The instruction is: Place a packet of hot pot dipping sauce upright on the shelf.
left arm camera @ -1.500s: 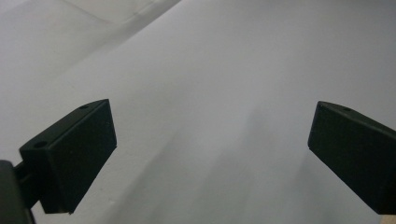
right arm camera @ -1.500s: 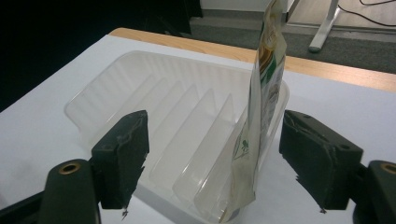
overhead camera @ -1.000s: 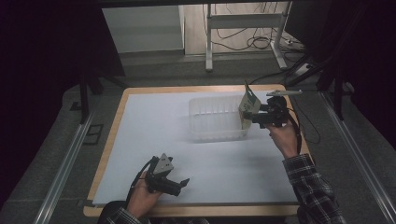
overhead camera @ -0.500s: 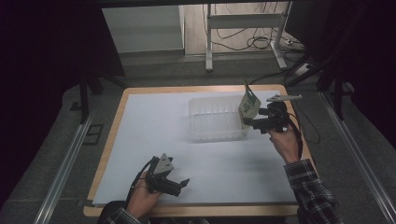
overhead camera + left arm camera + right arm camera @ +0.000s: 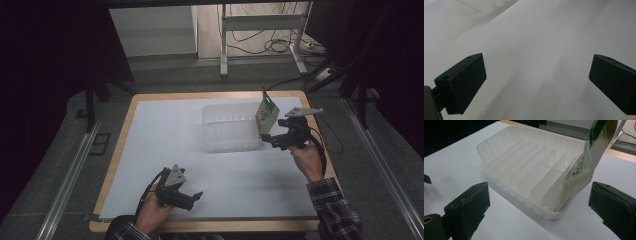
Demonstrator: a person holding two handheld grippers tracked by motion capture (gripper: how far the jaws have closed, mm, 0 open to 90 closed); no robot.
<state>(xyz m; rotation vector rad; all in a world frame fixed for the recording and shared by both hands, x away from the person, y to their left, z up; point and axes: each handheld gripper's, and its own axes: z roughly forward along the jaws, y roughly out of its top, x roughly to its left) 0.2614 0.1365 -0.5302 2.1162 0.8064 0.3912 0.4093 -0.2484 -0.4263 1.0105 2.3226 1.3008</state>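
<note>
A clear ribbed plastic tray (image 5: 216,131) (image 5: 506,147) with several upright dividers stands on the white table sheet at the back right. A cream and green pouch (image 5: 266,116) (image 5: 579,170) stands tilted in its end slot, on the side nearest the right hand. My right gripper (image 5: 268,140) (image 5: 537,212) hovers just short of that end. Its jaws have just been opening and now stand wide apart with nothing between them; the pouch is beyond their tips. My left gripper (image 5: 193,199) (image 5: 536,82) rests low near the front edge, open over bare sheet.
The white sheet (image 5: 165,135) covers a wooden table top (image 5: 120,150) with a narrow bare border. Past the back edge are a metal stand (image 5: 260,25) and loose cables (image 5: 280,45) on the floor. Metal rails (image 5: 75,165) run along both sides.
The right gripper's jaws have spread and let go of the pouch, which now stands in the tray by itself. The right hand drew back slightly toward the near side. The left hand stayed put.
</note>
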